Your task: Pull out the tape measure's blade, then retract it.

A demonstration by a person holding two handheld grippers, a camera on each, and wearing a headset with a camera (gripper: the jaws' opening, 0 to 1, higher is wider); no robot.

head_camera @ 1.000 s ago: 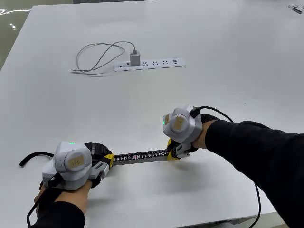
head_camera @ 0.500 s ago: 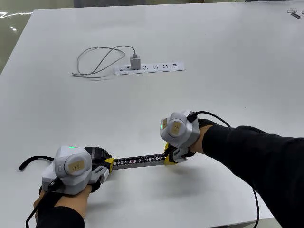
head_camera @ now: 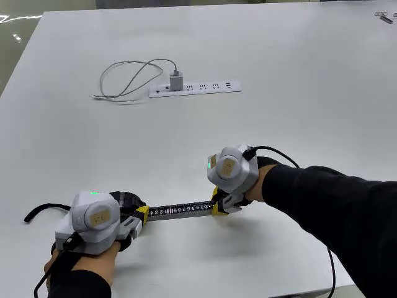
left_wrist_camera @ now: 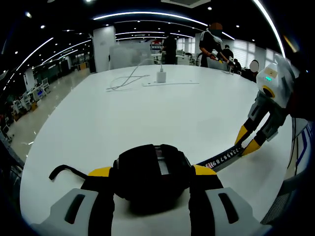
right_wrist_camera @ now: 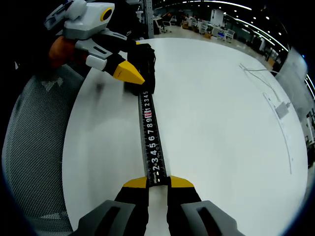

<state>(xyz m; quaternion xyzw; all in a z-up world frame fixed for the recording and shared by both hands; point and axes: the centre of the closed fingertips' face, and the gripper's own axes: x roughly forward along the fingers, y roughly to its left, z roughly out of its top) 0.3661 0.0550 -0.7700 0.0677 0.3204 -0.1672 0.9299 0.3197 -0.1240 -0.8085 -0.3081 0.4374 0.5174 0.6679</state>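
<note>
Since a second ago my right gripper (head_camera: pixel 220 208) has come left toward the case (head_camera: pixel 127 200), and less blade (right_wrist_camera: pixel 150 132) shows between the two, so the retract looks under way. Its jaws are pinched on the blade's free end, low over the table (head_camera: pixel 279 93). My left gripper (left_wrist_camera: pixel 152 172) is clamped around the black case, a jaw on each flank, at the near left of the table.

The blade, I judge, is thin sprung steel. It will stay stiff along its curve while it lies flat, kink quickly if twisted, and be tugged steadily by the spring. The very end is the right hold; if it slipped, the blade would whip back. The case looks compact and rubbery, easy to hold by its sides, yet light enough to skid if I slacken.

For room, the near edge lies close behind both grippers, so travel is best kept left-right along the blade. The far side is wide open, and the power strip (head_camera: pixel 195 85) and its cable (head_camera: pixel 130 71) lie well apart.
</note>
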